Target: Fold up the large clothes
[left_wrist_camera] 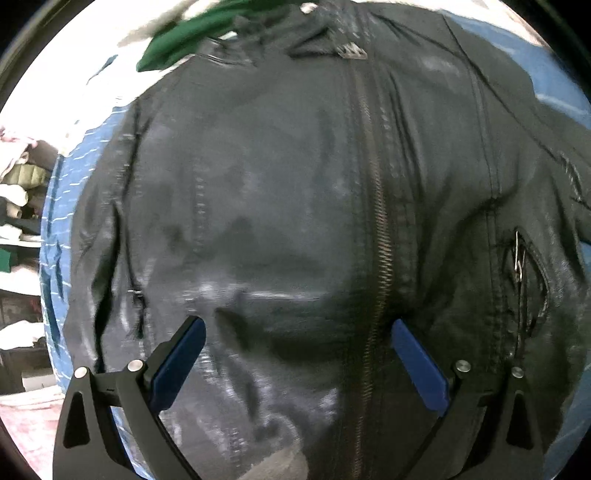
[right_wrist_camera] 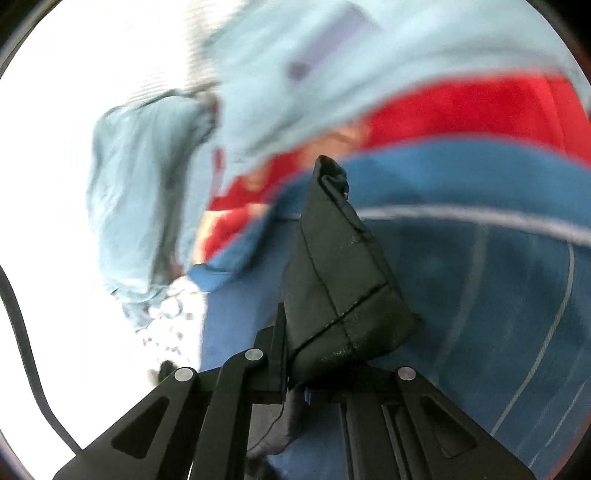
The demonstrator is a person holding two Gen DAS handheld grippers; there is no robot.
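Observation:
A black leather jacket (left_wrist_camera: 280, 206) lies spread front up on a blue striped cover (left_wrist_camera: 62, 192), its zipper (left_wrist_camera: 380, 236) running down the middle. My left gripper (left_wrist_camera: 297, 332) is open and empty, its blue pads just above the jacket's lower front, on either side of the zipper. In the right wrist view my right gripper (right_wrist_camera: 295, 354) is shut on a black piece of the jacket (right_wrist_camera: 332, 280), likely a sleeve end, held up above the blue cover (right_wrist_camera: 480, 295).
A green garment (left_wrist_camera: 184, 33) lies beyond the jacket's collar. Piled clothes (left_wrist_camera: 18, 177) show at the far left. In the right wrist view, a light blue garment (right_wrist_camera: 155, 177) and a red one (right_wrist_camera: 461, 107) lie beyond the cover, blurred.

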